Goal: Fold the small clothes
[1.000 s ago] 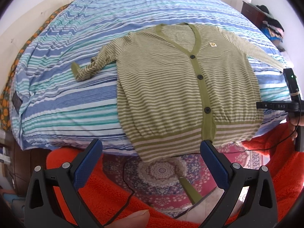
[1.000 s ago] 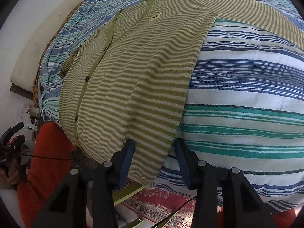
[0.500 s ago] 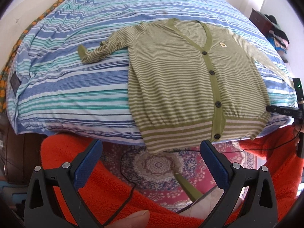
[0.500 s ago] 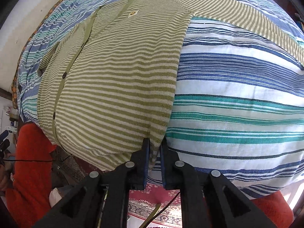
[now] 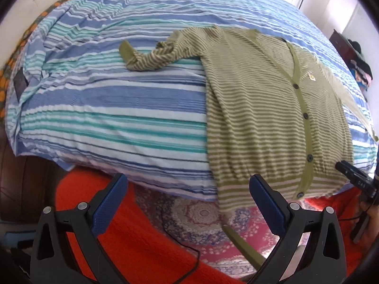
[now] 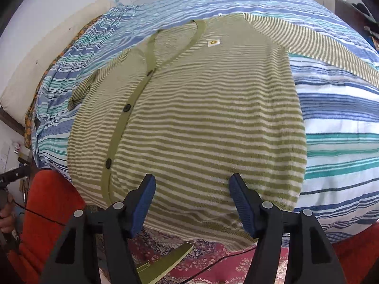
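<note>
A green-and-cream striped cardigan lies buttoned and face up on the bed, its hem hanging over the front edge. One sleeve is bunched up beside it; the other sleeve is stretched out flat. My left gripper is open over the bed's front edge, left of the hem, holding nothing. My right gripper hovers over the lower front of the cardigan. Its jaws are opening, the fabric shows between them, and the pads do not press on it.
The blue, teal and white striped bed sheet covers the whole bed. Below the edge are a patterned red rug, the person's orange-red fleece and a black cable. A dark cabinet with clothes stands far right.
The right gripper, shut on the cardigan's hem corner half a second ago, has let go, opened and shifted over the middle of the hem. The left gripper has slid left along the bed edge.
</note>
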Tool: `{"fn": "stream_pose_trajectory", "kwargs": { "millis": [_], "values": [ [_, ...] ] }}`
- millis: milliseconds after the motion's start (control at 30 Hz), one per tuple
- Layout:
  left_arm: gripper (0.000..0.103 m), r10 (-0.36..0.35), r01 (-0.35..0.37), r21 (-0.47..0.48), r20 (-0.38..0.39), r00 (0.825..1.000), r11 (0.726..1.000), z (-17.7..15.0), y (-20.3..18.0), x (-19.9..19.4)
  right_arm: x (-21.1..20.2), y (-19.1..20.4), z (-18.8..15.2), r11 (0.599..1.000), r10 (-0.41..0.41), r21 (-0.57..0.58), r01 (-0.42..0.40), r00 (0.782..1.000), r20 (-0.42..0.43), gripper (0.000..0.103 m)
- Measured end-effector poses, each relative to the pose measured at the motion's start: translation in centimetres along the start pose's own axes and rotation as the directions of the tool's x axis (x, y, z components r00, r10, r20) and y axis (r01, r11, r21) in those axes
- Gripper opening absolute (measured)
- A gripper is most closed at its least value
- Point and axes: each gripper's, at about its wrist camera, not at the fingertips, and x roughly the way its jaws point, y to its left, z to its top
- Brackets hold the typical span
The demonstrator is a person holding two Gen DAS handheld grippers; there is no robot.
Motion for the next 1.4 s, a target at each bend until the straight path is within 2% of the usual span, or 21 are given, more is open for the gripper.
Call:
{"fn": "stream_pose_trajectory", "kwargs": {
  "millis": [67,167,333,400,500,533,567,600,633,733,767,833,867,900,933,1000,1033,1167,1267,1333,1400],
  "values": [
    [0.102,0.092,-0.097,0.07,0.07,0.993,0.993,1.7,1.7,1.0,0.5,0.2,-0.5,1.0,-0.021,-0.003,0.021,0.999,0.024,0.065],
    [0.102,0.155,-0.182,0.211,0.141,0.978,0.96,4.1,2.8,4.0,0.4,0.9,-0.5,0.999,-0.042,-0.031,0.043,0.999,0.03,0.067],
    [0.102,0.215,-0.287,0.419,0.21,0.954,0.862,9.1,1.5,10.3,1.3,1.2,-0.1,0.998,-0.062,-0.028,0.063,0.998,0.024,0.07],
    [0.102,0.254,-0.341,0.443,0.244,0.936,0.829,11.4,0.9,12.5,1.6,1.6,-0.1,0.996,-0.079,-0.039,0.079,0.997,0.022,0.072],
    [0.098,0.279,-0.355,0.42,0.234,0.931,0.835,14.8,1.1,14.9,2.0,2.2,-0.1,0.993,-0.105,-0.057,0.106,0.994,0.019,0.075],
    [0.086,0.26,-0.328,0.411,0.213,0.942,0.851,15.7,1.5,15.2,2.1,2.3,-0.1,0.992,-0.11,-0.059,0.111,0.994,0.019,0.076],
    [0.036,0.216,-0.262,0.393,0.158,0.963,0.881,16.5,2.3,15.4,2.1,2.3,-0.2,0.992,-0.113,-0.058,0.114,0.993,0.017,0.076],
    [0.008,0.137,-0.151,0.342,0.066,0.988,0.928,17.5,3.5,15.4,2.1,2.2,-0.2,0.992,-0.114,-0.056,0.115,0.993,0.016,0.077],
    [0.003,0.052,-0.056,0.265,0.019,0.998,0.963,18.4,4.9,15.0,2.1,2.2,-0.2,0.992,-0.113,-0.055,0.114,0.993,0.015,0.077],
    [0.003,-0.038,0.036,0.053,0.034,0.999,0.998,21.1,9.6,12.0,2.2,2.0,-0.2,0.992,-0.11,-0.055,0.111,0.994,0.012,0.078],
    [0.006,-0.047,0.048,-0.04,0.04,0.998,0.998,22.0,11.6,11.3,2.3,2.0,-0.1,0.992,-0.11,-0.056,0.111,0.994,0.01,0.078],
    [0.015,0.0,0.011,-0.236,0.046,0.999,0.972,23.9,15.8,10.7,2.5,2.1,-0.1,0.992,-0.111,-0.06,0.111,0.994,0.008,0.079],
    [0.041,0.048,-0.03,-0.306,0.05,0.998,0.952,24.8,17.6,10.9,2.6,2.1,-0.1,0.992,-0.112,-0.064,0.112,0.994,0.007,0.08],
    [0.076,0.116,-0.092,-0.347,0.049,0.992,0.934,25.4,19.1,11.2,2.7,2.3,0.0,0.991,-0.113,-0.068,0.113,0.994,0.006,0.082],
    [0.085,0.184,-0.155,-0.371,0.044,0.982,0.915,25.5,20.4,11.7,2.8,2.3,0.0,0.991,-0.114,-0.072,0.115,0.993,0.006,0.083],
    [0.085,0.255,-0.229,-0.392,0.016,0.967,0.891,25.1,22.2,12.8,2.9,2.4,0.1,0.99,-0.118,-0.072,0.118,0.993,0.005,0.083],
    [0.084,0.235,-0.215,-0.406,0.001,0.972,0.888,24.5,23.1,13.3,2.9,2.4,0.1,0.991,-0.116,-0.07,0.117,0.993,0.007,0.083],
    [0.083,0.041,-0.014,-0.504,0.041,0.998,0.863,20.6,25.5,14.0,2.8,2.2,0.0,0.992,-0.108,-0.066,0.109,0.994,0.014,0.083],
    [0.083,-0.078,0.128,-0.51,0.117,0.99,0.851,16.2,25.2,13.1,3.0,2.3,0.0,0.991,-0.114,-0.075,0.114,0.993,0.01,0.085],
    [0.087,-0.101,0.149,-0.406,0.138,0.985,0.902,13.9,23.2,12.7,3.1,2.4,0.0,0.99,-0.116,-0.081,0.117,0.993,0.009,0.087],
    [0.089,-0.002,0.028,-0.207,0.125,0.992,0.978,12.7,19.6,12.8,3.2,2.5,0.1,0.989,-0.121,-0.084,0.121,0.993,0.008,0.088]
  ]
}}
